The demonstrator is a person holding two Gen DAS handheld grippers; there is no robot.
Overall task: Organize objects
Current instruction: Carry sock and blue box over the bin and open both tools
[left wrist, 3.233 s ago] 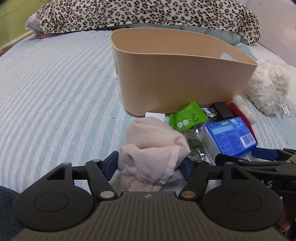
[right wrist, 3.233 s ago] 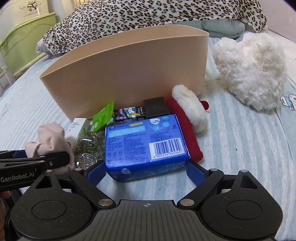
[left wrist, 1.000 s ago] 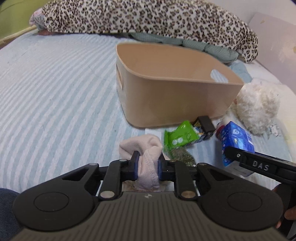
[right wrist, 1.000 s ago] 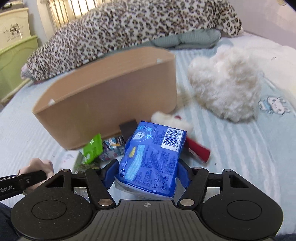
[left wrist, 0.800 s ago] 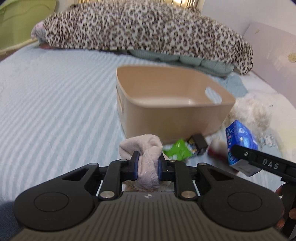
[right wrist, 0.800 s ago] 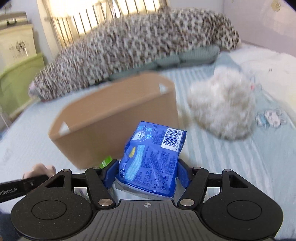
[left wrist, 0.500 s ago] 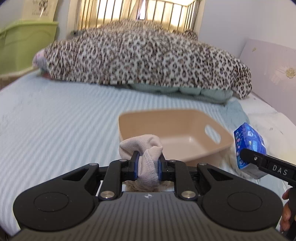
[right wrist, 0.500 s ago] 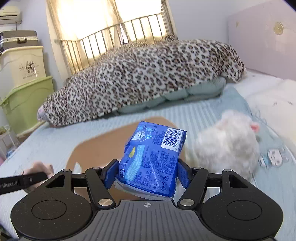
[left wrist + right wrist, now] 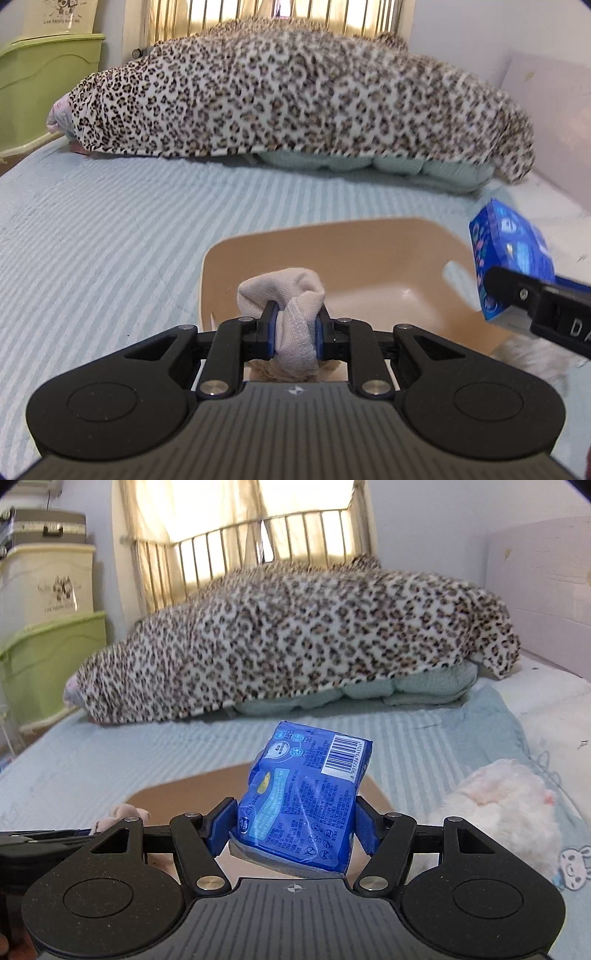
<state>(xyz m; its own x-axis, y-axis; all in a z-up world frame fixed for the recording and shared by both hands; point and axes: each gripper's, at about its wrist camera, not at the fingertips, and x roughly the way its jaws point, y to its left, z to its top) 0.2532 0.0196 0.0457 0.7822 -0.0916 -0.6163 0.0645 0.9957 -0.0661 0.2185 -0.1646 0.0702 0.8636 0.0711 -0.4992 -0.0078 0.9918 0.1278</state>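
Transport step: left gripper (image 9: 294, 334) clamped on pink sock (image 9: 286, 295), right gripper (image 9: 295, 827) on blue packet (image 9: 306, 797), above tan bin (image 9: 369, 258). Next: lower, release inside.

1. Your pack (image 9: 303, 805) hides most of the bin (image 9: 192, 794) in the right view.
2. The plush (image 9: 532, 354) shows only as a blur behind the right claw (image 9: 535, 299).
3. The bin's (image 9: 369, 266) near wall is hidden behind your sock (image 9: 291, 314).

The right claw (image 9: 293, 823) grips a blue packet (image 9: 303, 805) above the tan bin (image 9: 192, 794). A white plush toy (image 9: 506, 812) lies on the striped bed (image 9: 110, 760), with a leopard blanket (image 9: 295, 638) behind.
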